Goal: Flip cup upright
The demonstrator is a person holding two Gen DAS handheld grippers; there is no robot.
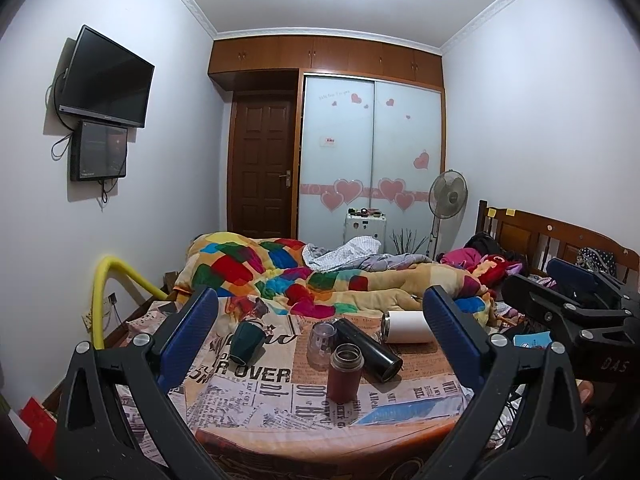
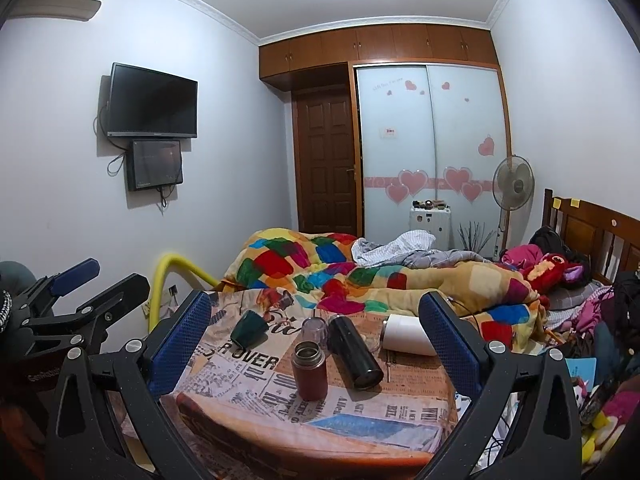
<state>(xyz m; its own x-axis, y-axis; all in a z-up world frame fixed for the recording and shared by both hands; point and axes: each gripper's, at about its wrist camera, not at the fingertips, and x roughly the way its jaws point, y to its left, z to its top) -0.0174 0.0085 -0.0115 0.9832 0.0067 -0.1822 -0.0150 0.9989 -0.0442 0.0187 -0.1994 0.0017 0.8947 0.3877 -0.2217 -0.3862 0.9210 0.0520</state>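
Observation:
On the newspaper-print board (image 1: 256,404) on the bed, a dark red flask (image 1: 345,373) stands upright with its mouth open. A black flask (image 1: 368,350) lies on its side behind it. A white cup (image 1: 408,327) lies on its side at the right. A clear cup (image 1: 321,340) stands mouth down. A dark green cup (image 1: 246,341) lies tilted at the left. The same things show in the right wrist view: red flask (image 2: 309,370), black flask (image 2: 355,353), white cup (image 2: 408,334), clear cup (image 2: 314,330), green cup (image 2: 249,326). My left gripper (image 1: 320,328) and right gripper (image 2: 316,324) are both open, empty, held short of the board.
A colourful quilt (image 1: 280,272) is heaped behind the board. A wooden headboard (image 1: 552,236) and soft toys are at the right. A yellow padded rail (image 1: 104,300) is at the left. The right gripper also shows at the left wrist view's right edge (image 1: 576,304).

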